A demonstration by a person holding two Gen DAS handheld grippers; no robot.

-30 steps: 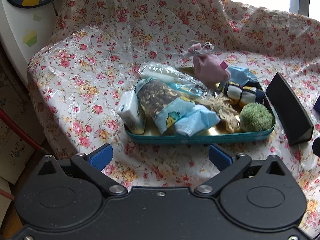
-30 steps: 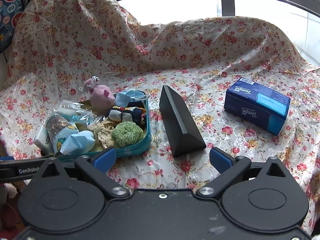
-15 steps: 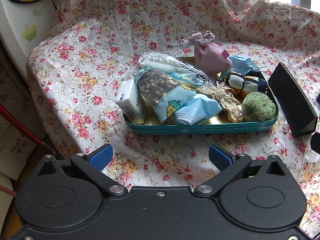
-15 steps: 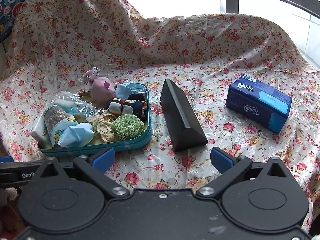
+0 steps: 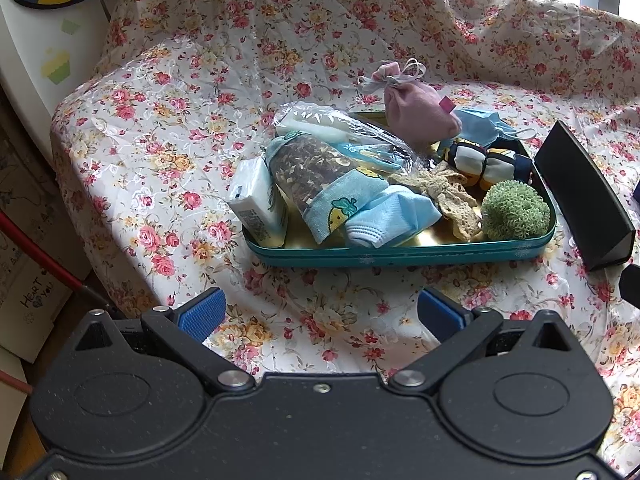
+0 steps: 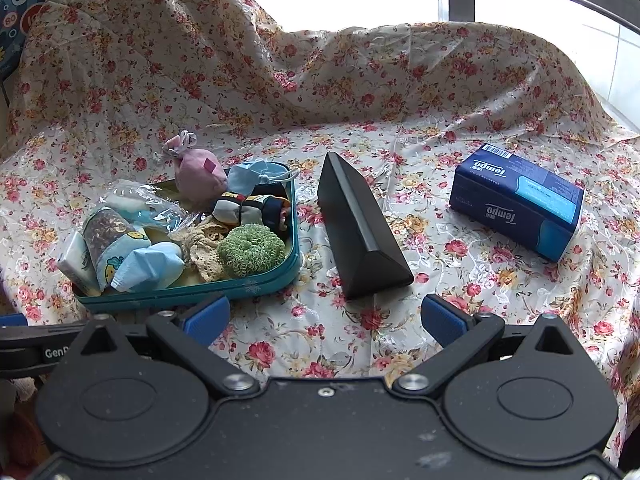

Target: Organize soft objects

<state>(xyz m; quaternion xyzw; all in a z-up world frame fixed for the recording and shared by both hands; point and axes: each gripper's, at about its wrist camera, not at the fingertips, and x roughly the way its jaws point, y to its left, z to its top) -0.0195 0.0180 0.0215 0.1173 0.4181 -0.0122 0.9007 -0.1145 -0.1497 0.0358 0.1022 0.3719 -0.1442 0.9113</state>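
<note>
A teal tray (image 5: 400, 255) (image 6: 256, 284) on the flowered cloth holds soft things: a pink drawstring pouch (image 5: 416, 106) (image 6: 198, 174), a green scrubber (image 5: 514, 210) (image 6: 251, 250), a blue sock (image 5: 390, 214), a clear bag (image 5: 340, 132), a white tissue pack (image 5: 260, 204), a rolled striped cloth (image 5: 486, 162) and a blue mask (image 6: 256, 174). My left gripper (image 5: 320, 314) is open and empty in front of the tray. My right gripper (image 6: 325, 316) is open and empty, near the black case.
A black triangular case (image 6: 360, 230) (image 5: 584, 200) lies right of the tray. A blue Tempo tissue box (image 6: 518, 200) sits at the right. The cloth-covered surface drops off at the left edge (image 5: 80, 216); cardboard boxes (image 5: 28, 280) stand below.
Both grippers have drawn back and up a little, so the tray and case sit slightly farther away and lower in both views. Nothing was taken hold of.
</note>
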